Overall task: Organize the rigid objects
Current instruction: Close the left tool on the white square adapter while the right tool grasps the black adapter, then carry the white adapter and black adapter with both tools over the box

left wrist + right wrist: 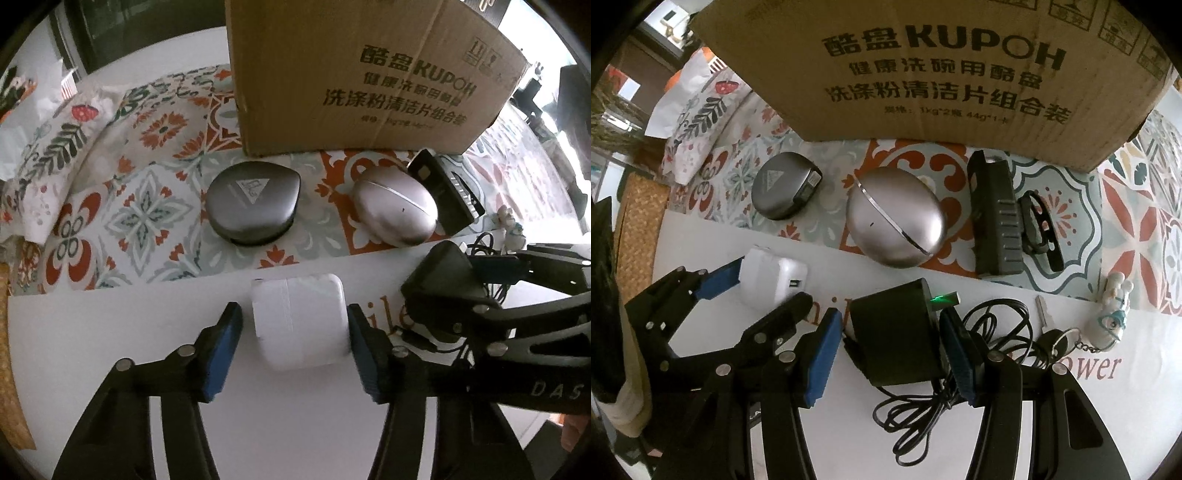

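The left gripper [295, 328] brackets a white charger [300, 320] on the white board [110, 332], its right pad touching, a thin gap at the left, so spread, not clamped. Only the right wrist view shows the charger's USB port, the key [1041, 309], the coiled cable [979, 369] and the figurine keychain [1112, 310]. The right gripper [892, 343] straddles a black adapter [895, 328], fingers parted. The dark grey case [253, 206] and silver oval case [397, 206] sit well apart before the cardboard box [369, 74].
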